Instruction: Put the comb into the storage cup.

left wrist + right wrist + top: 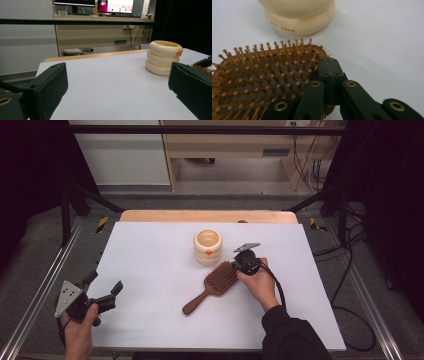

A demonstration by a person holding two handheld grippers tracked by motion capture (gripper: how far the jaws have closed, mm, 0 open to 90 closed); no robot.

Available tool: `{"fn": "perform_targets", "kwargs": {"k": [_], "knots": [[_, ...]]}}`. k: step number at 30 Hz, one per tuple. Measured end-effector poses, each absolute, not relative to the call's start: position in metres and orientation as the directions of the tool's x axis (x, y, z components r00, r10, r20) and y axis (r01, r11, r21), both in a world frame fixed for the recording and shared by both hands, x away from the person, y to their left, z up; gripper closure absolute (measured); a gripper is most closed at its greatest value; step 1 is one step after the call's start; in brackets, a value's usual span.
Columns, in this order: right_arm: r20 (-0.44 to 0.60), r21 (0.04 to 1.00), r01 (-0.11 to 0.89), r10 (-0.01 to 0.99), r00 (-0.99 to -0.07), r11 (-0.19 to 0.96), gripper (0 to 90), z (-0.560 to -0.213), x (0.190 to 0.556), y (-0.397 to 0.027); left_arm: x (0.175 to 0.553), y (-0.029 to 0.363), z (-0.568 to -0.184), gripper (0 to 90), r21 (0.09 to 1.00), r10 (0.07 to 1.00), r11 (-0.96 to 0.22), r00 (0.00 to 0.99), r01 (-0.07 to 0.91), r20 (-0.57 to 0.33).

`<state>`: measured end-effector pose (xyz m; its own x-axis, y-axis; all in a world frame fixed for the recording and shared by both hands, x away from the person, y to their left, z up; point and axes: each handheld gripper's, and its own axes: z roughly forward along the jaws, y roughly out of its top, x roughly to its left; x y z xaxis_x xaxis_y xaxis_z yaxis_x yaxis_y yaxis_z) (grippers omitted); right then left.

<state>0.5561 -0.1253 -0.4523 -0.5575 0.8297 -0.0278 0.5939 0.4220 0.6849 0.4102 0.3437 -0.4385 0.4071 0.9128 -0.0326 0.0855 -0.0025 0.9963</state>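
Black right tongs (pixel 329 65) are pressed shut, tips together, resting against the rim of a wooden brush (pixel 216 282) at its head end; nothing is pinched between them, so this looks like a nudge, likely to slide or turn the brush. It lies bristles up on the white bench (pixel 150 250), handle pointing toward the person, head just beside a cream ribbed pot (pixel 208 247), not touching it. Left tongs (pixel 105 287) hang open and empty near the bench's near left corner, well apart from the brush, apparently parked out of the way.
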Motion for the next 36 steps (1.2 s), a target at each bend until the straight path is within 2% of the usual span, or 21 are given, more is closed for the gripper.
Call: {"fn": "perform_targets", "kwargs": {"k": [11, 24, 36], "knots": [[0.014, 0.682, 0.607, 0.822, -0.569, 0.408, 90.0, -0.451, 0.525, -0.091, 0.411, 0.343, -0.438, 2.8, 0.996, 0.913, -0.005, 0.406, 0.089, -0.031], [0.048, 0.706, 0.561, 0.761, -0.648, 0.433, 90.0, -0.455, 0.496, -0.034, 0.411, 0.342, -0.438, 2.9, 0.995, 0.915, -0.015, 0.402, 0.094, -0.024], [0.069, 0.714, 0.561, 0.755, -0.652, 0.419, 90.0, -0.457, 0.486, -0.027, 0.412, 0.337, -0.439, 2.9, 0.994, 0.912, -0.046, 0.410, 0.101, 0.001]]}}
